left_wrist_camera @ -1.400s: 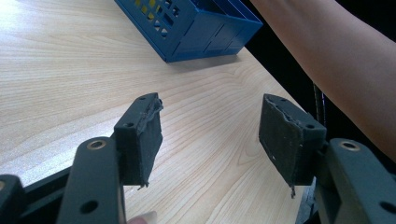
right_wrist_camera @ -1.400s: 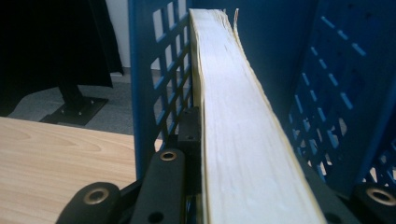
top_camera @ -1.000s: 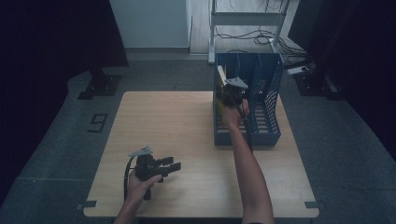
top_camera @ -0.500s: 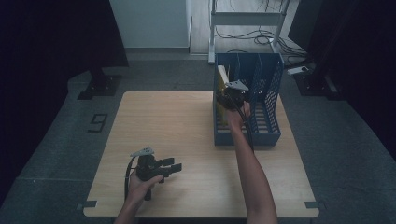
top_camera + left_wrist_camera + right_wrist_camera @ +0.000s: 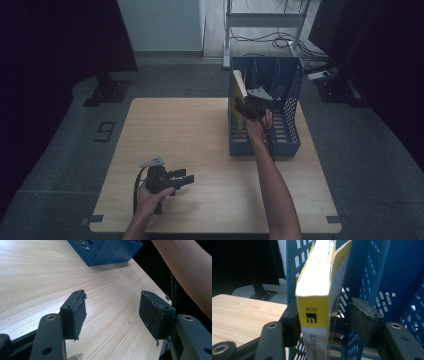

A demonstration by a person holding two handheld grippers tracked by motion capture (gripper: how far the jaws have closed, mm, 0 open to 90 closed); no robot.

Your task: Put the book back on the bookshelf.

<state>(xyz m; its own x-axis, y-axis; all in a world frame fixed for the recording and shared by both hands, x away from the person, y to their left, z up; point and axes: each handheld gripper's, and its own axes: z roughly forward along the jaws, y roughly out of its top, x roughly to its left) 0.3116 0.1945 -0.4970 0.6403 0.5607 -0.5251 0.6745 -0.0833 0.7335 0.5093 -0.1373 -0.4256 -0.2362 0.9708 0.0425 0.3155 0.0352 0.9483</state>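
1. The right gripper (image 5: 325,322) has its jaws apart, and they have just been opening. The thick yellow paperback book (image 5: 317,302) stands between them. The left-hand pad touches the book's spine side. The other pad stands off from its cover, with a gap you can see, so the book is not squeezed.

2. The book stands upright on its end, inside the blue plastic file rack with holes in its walls (image 5: 382,277). In the high view the book (image 5: 239,87) is in the rack's (image 5: 287,145) leftmost slot, just beside the right gripper (image 5: 246,104).

3. I think the book is stiff and a bit heavy, since it has many pages. The shiny cover may slip. The pages fan open at the top, so the best place to hold it is low down near the spine, where it is firm.

4. The left gripper (image 5: 112,315) has its jaws wide apart with nothing between them. Under them is the pale wooden surface (image 5: 37,277).

5. In the high view the left gripper (image 5: 167,181) rests low over the surface, well apart from the rack.
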